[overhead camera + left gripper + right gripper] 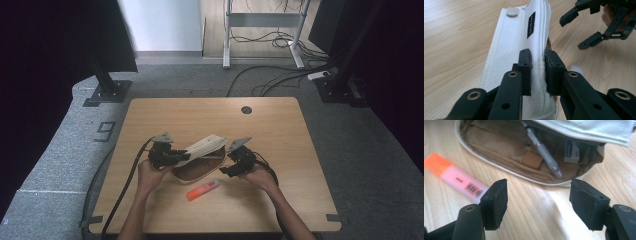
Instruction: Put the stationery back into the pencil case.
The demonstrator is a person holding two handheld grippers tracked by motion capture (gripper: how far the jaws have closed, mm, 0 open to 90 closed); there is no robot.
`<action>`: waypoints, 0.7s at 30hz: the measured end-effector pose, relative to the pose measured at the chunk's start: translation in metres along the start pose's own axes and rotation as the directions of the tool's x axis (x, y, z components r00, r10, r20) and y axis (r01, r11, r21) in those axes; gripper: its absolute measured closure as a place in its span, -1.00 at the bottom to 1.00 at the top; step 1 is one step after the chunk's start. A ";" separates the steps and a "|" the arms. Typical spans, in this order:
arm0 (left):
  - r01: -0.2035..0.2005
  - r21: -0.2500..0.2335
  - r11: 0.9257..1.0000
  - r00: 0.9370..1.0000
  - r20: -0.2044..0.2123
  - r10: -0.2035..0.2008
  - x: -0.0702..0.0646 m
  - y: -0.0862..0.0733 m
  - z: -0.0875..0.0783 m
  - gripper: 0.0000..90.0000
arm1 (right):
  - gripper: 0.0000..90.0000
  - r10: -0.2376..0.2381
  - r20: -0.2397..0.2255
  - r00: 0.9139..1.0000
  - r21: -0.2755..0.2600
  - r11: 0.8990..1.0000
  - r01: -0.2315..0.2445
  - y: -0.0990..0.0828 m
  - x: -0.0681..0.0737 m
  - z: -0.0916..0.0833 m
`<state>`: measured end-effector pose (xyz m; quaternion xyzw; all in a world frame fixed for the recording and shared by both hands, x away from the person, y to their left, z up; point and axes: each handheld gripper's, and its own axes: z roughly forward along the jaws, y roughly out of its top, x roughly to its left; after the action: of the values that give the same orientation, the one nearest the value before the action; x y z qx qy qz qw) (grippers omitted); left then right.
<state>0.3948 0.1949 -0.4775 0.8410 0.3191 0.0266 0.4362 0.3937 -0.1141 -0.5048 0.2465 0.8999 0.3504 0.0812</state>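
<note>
A white fabric pencil case [196, 167] lies open in the middle of the wooden table [280, 130]. Its lid [511, 42] is raised, and my left gripper [537, 53] is shut on the lid's seamed edge. In the high view the left gripper [184, 156] comes at the case from its left. My right gripper [539, 187] stands open just in front of the case's mouth with nothing between its pads; it is at the case's right end [225, 170]. Inside the tan lining lie a silver pen [544, 151] and a white eraser [571, 151]. An orange highlighter [202, 190] rests on the table in front of the case.
A round cable hole [246, 109] sits near the table's far edge. Black stand bases [107, 92] and loose cables [280, 75] lie on the grey carpet beyond. Bare tabletop lies to both sides of the case.
</note>
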 end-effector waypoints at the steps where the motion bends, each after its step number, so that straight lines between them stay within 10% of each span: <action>1: 0.000 0.000 1.000 1.000 0.000 0.000 0.000 0.000 0.000 0.70 | -0.35 0.000 0.000 1.000 0.000 1.000 0.000 0.000 0.000 0.000; 21: -0.005 0.002 1.000 1.000 -0.002 0.005 -0.001 0.000 -0.001 0.70 | -0.29 -0.105 -0.139 0.985 -0.024 0.994 0.102 -0.001 0.046 0.019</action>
<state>0.3941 0.1948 -0.4765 0.8421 0.3175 0.0282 0.4350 0.3594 -0.0806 -0.5188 0.1735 0.9121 0.3695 0.0381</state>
